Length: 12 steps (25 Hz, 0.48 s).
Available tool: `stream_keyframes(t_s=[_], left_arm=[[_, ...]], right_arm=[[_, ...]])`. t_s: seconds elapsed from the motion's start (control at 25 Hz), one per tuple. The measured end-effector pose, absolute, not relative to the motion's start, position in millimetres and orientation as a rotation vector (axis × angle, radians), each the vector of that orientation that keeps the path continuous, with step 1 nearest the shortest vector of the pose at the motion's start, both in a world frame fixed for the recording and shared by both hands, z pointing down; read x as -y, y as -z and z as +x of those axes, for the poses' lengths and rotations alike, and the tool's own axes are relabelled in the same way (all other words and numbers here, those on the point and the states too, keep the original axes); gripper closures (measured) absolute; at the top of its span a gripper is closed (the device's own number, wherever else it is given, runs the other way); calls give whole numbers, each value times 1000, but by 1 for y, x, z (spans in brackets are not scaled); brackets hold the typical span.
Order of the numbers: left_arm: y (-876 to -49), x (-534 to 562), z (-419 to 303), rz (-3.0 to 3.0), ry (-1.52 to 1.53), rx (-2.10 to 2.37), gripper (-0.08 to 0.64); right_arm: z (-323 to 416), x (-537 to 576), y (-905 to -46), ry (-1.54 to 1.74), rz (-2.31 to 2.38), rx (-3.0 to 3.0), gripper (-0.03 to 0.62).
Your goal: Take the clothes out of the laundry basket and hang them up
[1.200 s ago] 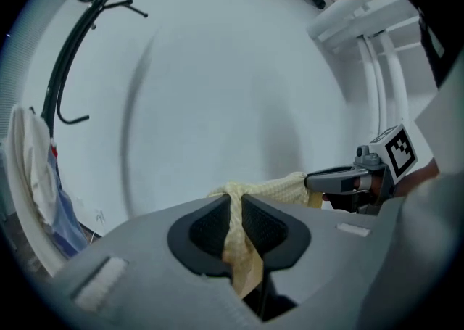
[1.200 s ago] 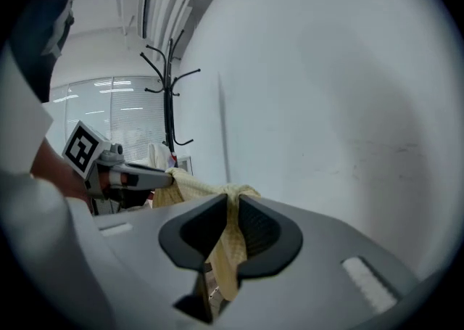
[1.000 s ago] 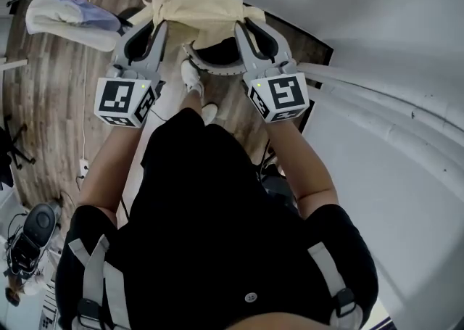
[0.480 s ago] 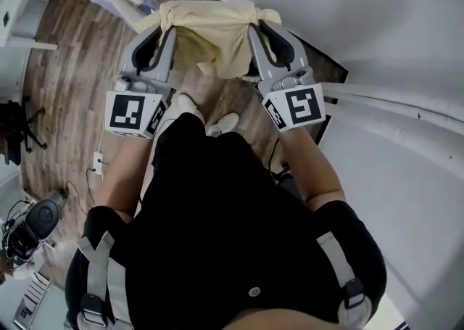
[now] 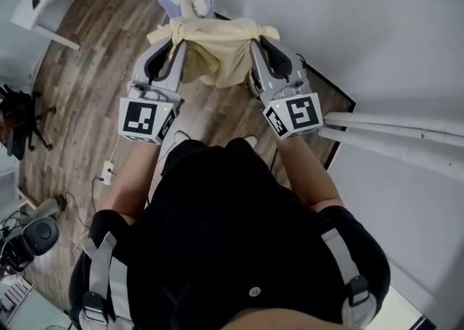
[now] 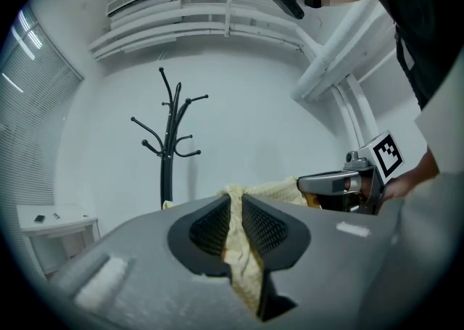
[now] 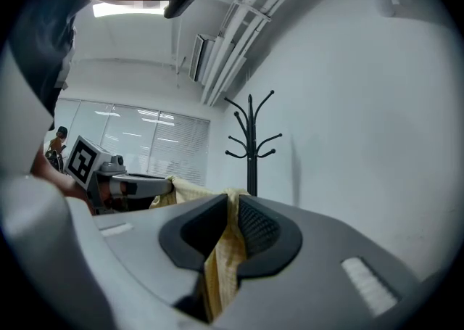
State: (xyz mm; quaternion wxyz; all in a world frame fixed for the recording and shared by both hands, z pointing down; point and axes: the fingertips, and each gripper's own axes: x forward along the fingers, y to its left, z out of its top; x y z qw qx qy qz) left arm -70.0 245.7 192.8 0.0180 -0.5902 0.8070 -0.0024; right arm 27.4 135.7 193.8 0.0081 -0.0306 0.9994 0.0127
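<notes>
While a black coat rack [image 6: 168,154] was seen standing at eleven o'clock in the left gripper view, the yellow garment [image 5: 217,49] was held stretched at twelve o'clock in the head view. Its two ends were pinched in the closed jaws of the left gripper [image 5: 174,31] and the right gripper [image 5: 256,33].

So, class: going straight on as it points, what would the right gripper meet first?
Probably the black coat stand, nearly dead ahead of the right gripper holding the yellow cloth; depth is unclear.
</notes>
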Motion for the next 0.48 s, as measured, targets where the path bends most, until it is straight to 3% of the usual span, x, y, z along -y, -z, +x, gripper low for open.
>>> stream_keyframes(t_s=[0.48], left_arm=[[-198,-377,-203,-1748,24,-2575,511]], right_arm=[[-113,-272,-203,23,55,-3148,540]])
